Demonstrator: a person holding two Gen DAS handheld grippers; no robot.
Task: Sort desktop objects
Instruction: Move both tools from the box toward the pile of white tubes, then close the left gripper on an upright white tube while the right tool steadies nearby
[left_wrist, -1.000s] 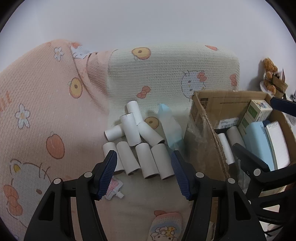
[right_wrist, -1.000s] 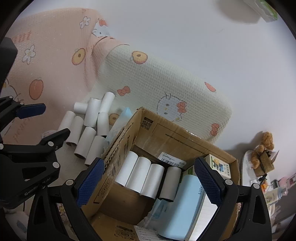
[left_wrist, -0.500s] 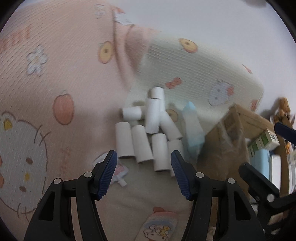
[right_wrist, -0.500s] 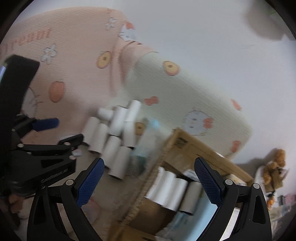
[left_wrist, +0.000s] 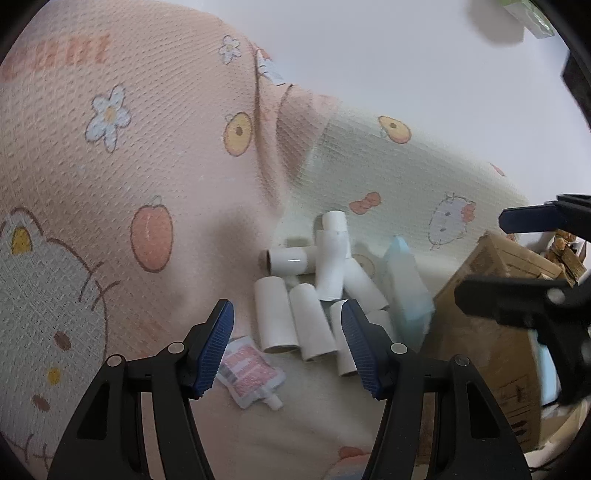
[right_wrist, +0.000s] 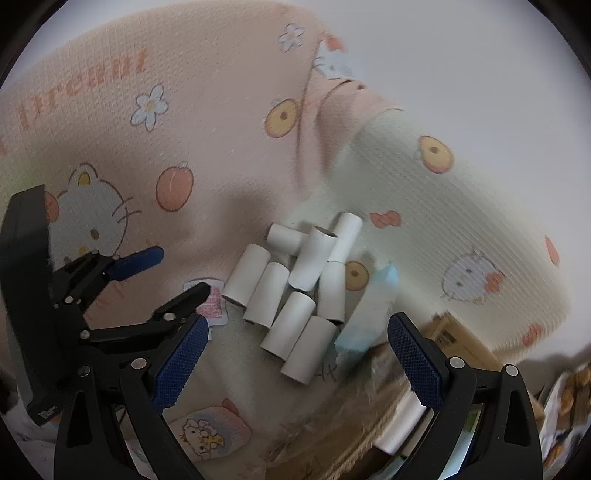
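Most of the sorting looks undone, judging by how much lies loose on the patterned blanket (left_wrist: 122, 177), which covers whatever surface is underneath.

Farthest left in the left wrist view, a small pink-and-white spouted pouch (left_wrist: 248, 371) lies flat on the cloth, just beside the left finger of the left tongs (left_wrist: 286, 349). Those tongs stand apart with nothing between them, poised just short of the loose things.

Next comes the heap of white cardboard tubes (left_wrist: 312, 295). Nine or so can be counted: a front row lying side by side with open ends toward the camera, and others crossed on top and behind. None is held. A pale blue packet (left_wrist: 408, 288) leans against the right side of the heap, between the tubes and the cardboard box (left_wrist: 495, 332).

The box sits at the far right. In the right wrist view its near edge (right_wrist: 448, 334) is blurred, but at least one white tube (right_wrist: 400, 424) appears to lie inside it already, so some of the job seems done. What else it holds cannot be made out here.

The right tongs (right_wrist: 295, 360) are also spread wide and empty, hanging above the near end of the tube heap. A sticker-like cartoon patch (right_wrist: 207, 434) shows on the cloth near the lower edge.

So, as a judgement: part of one kind is boxed, while the heap, the blue packet and the pouch remain.
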